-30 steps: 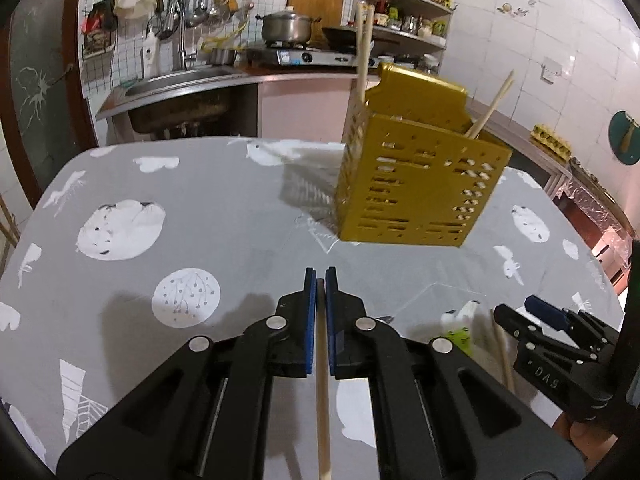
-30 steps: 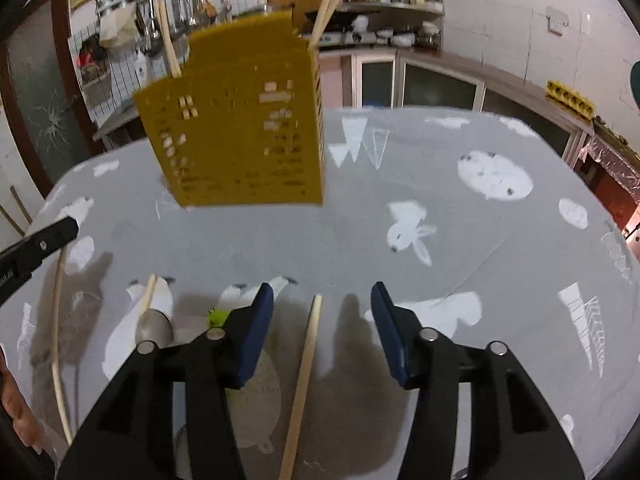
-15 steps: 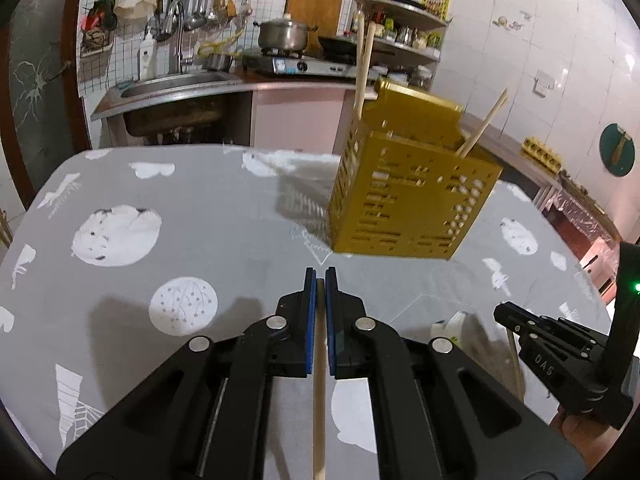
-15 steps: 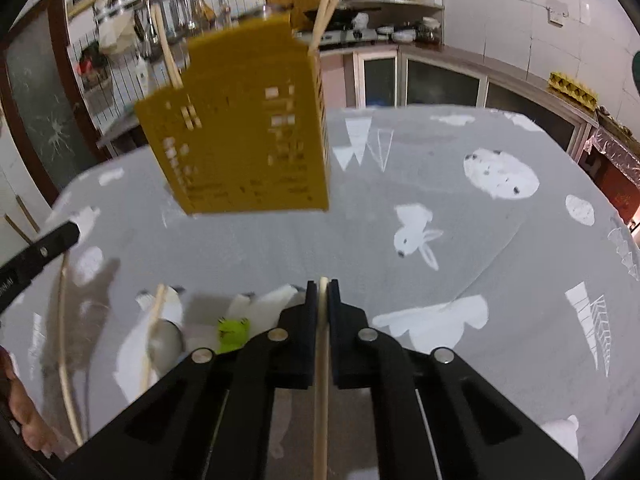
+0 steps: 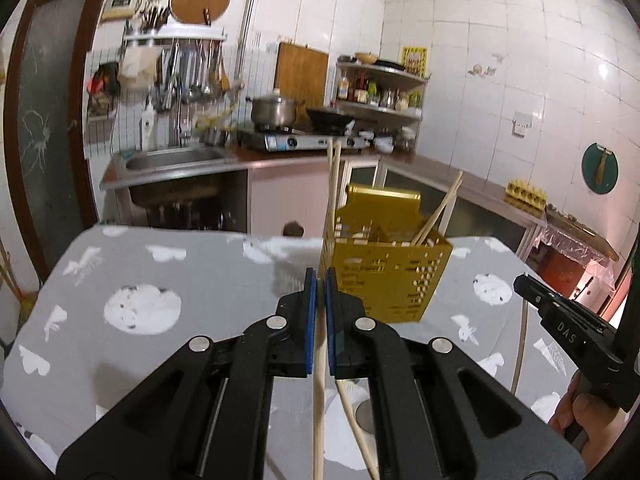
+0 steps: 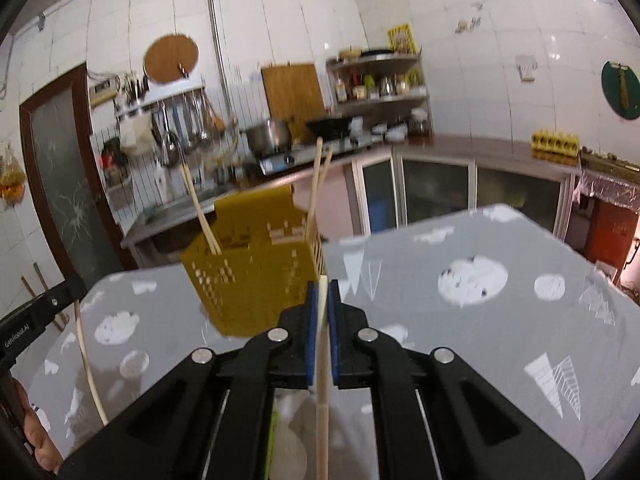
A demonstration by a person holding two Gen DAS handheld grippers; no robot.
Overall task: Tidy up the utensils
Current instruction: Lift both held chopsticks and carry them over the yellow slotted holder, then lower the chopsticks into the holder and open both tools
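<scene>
Left wrist view: the left tool grips a chopstick before the yellow rack. The right tool grips another stick above the bench.

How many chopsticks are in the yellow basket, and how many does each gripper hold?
Yellow basket: 4 chopsticks
Left gripper: 1 chopstick
Right gripper: 1 chopstick
Total: 6

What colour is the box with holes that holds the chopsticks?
The perforated plastic utensil box is mustard yellow, clearest in the left wrist view.
</scene>
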